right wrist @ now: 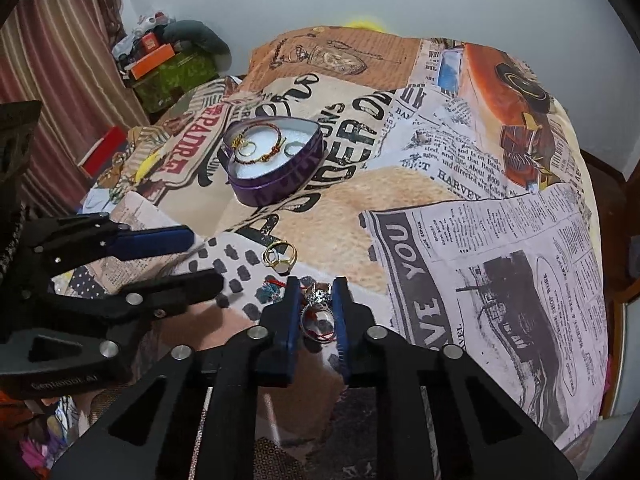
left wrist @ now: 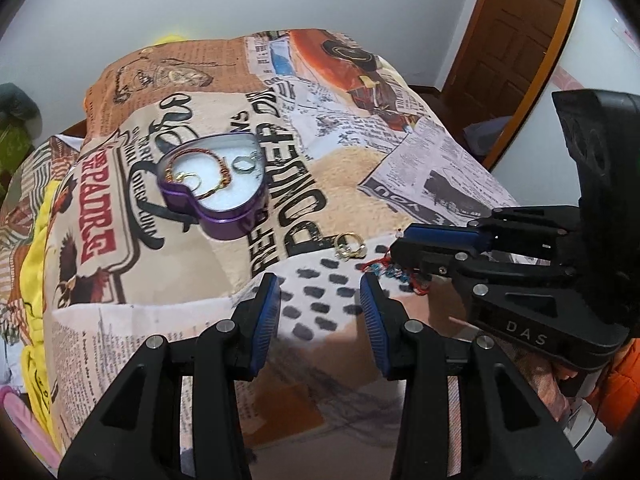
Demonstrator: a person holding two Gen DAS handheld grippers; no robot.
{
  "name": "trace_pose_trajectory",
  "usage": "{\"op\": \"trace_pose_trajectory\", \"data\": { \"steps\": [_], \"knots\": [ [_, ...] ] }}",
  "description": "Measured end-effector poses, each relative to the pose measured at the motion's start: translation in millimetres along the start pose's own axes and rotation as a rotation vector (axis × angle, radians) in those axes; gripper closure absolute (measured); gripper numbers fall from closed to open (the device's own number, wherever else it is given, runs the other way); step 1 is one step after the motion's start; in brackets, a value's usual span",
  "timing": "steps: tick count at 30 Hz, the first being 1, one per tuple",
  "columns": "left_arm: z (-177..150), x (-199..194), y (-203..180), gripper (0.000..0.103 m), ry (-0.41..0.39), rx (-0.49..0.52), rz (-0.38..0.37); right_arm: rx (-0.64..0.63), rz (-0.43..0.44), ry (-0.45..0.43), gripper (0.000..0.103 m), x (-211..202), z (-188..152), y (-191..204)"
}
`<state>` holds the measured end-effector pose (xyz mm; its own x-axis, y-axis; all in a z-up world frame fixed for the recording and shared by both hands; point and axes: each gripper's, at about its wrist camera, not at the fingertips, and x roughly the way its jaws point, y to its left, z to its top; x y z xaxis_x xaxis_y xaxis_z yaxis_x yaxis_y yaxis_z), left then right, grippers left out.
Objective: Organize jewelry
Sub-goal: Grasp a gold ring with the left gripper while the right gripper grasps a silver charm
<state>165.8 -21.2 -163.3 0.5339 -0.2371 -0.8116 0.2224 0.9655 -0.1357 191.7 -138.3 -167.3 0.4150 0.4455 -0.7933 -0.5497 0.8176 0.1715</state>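
A purple heart-shaped tin (left wrist: 214, 184) with white padding sits on the printed blanket (left wrist: 348, 168); it holds a red-gold bracelet (left wrist: 192, 166) and rings. It also shows in the right wrist view (right wrist: 276, 160). Gold rings (left wrist: 350, 246) lie loose on the blanket, also in the right wrist view (right wrist: 280, 258). My right gripper (right wrist: 316, 300) is shut on a silver ring (right wrist: 318, 316) with a jewelled top, by a red-and-teal thread bracelet (right wrist: 268, 292). My left gripper (left wrist: 320, 292) is open and empty above the blanket, just left of the right gripper (left wrist: 400, 256).
The blanket covers a raised bed-like surface that drops off at the right and front. A wooden door (left wrist: 516, 36) stands at the back right. Boxes and clutter (right wrist: 160, 60) sit at the back left by a striped curtain (right wrist: 52, 80).
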Motion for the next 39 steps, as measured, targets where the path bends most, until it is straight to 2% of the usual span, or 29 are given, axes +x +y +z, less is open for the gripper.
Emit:
{"op": "trace_pose_trajectory", "data": {
  "steps": [16,22,27,30,39],
  "knots": [
    [20.3,25.2,-13.3,0.062,0.016,0.008,-0.022,0.027,0.005,-0.060,0.092,-17.6,0.6,-15.9],
    [22.7,31.7,-13.5,0.064,0.027,0.008,-0.029,0.014,0.008,-0.055,0.092,-19.4,-3.6,-16.9],
    [24.2,37.5,-16.7,0.070,0.035,0.026,-0.020,0.017,0.003,-0.038,0.092,-18.6,-11.8,-19.4],
    [23.8,39.5,-18.7,0.084,0.041,0.041,-0.026,0.030,0.002,-0.036,0.092,-20.3,-15.0,-22.8],
    [22.3,32.5,-18.2,0.083,0.012,0.036,-0.033,0.045,-0.008,-0.058,0.092,-29.8,-11.1,-23.2]
  ]
}}
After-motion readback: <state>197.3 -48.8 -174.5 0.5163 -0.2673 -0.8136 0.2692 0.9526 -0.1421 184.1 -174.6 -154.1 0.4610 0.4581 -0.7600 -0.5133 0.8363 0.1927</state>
